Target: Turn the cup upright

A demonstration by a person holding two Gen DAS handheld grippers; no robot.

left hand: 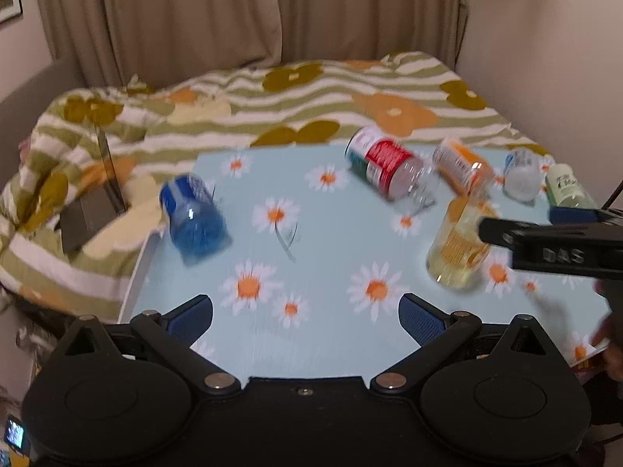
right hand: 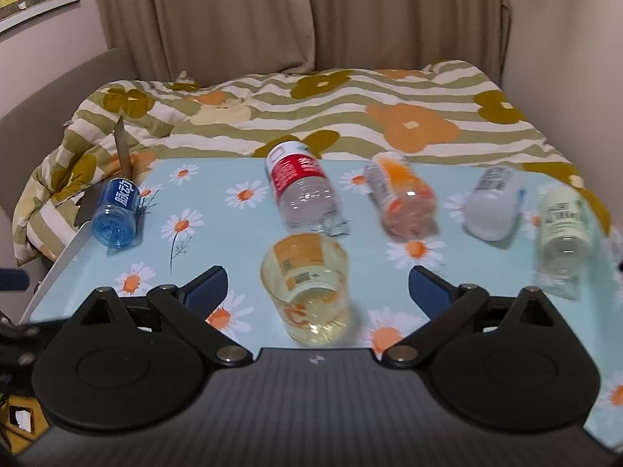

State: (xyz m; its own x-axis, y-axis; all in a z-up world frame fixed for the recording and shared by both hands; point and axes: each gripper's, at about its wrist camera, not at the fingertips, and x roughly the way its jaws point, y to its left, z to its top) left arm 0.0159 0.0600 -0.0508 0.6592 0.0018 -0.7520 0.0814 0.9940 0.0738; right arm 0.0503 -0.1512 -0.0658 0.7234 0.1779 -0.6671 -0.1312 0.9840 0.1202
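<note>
- Daisy-print surface (right hand: pixel 249 233) against a bed (right hand: pixel 350 116), cut bottle cups scattered on it.
- Yellow cup (right hand: pixel 307 292) stands nearest me, wider rim uppermost I think; blur, not certain. Others lie tipped: flipping mostly left.
- Right gripper (right hand: pixel 317 286) hovers behind yellow cup, fingers wide, empty.
- Left gripper (left hand: pixel 305 313) low, fingers wide, empty.

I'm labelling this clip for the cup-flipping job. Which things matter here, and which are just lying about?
Job:
yellow cup
right gripper, open around it

Lying about:
left gripper, open
blue cup
red-label cup
orange cup
white cup
green cup
</note>
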